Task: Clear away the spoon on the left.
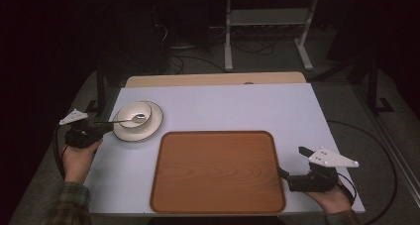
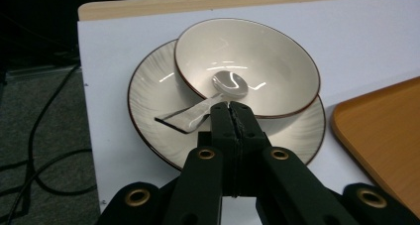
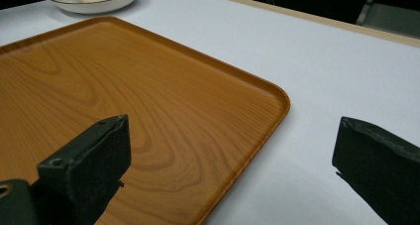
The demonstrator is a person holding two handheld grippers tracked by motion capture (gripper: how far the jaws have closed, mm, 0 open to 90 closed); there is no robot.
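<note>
Metal spoon: bowl end rests inside the bowl; handle runs out over the bowl's near rim and above the plate. In the high view the spoon lies with its handle pointing toward 9 o'clock, out past the plate rim.

Left hand-held gripper: jaws pressed together, clamped on the spoon handle just outside the bowl rim. In the high view this hand-held gripper sits at the plate's 9 o'clock edge, held by the left hand.

White bowl with a dark rim: stands on the plate, offset toward the plate's 10 o'clock side. The plate is on the table at about 10 o'clock from the tray.

Wooden tray: lies flat at the table's 6 o'clock edge, bare. It is apart from the plate.

Right hand-held gripper: jaws wide apart, holding nothing. It is at the tray's 4 o'clock corner, held by the right hand. In the right gripper view one jaw is over the tray and the other over the white table; the plate is at the far 11 o'clock corner.
</note>
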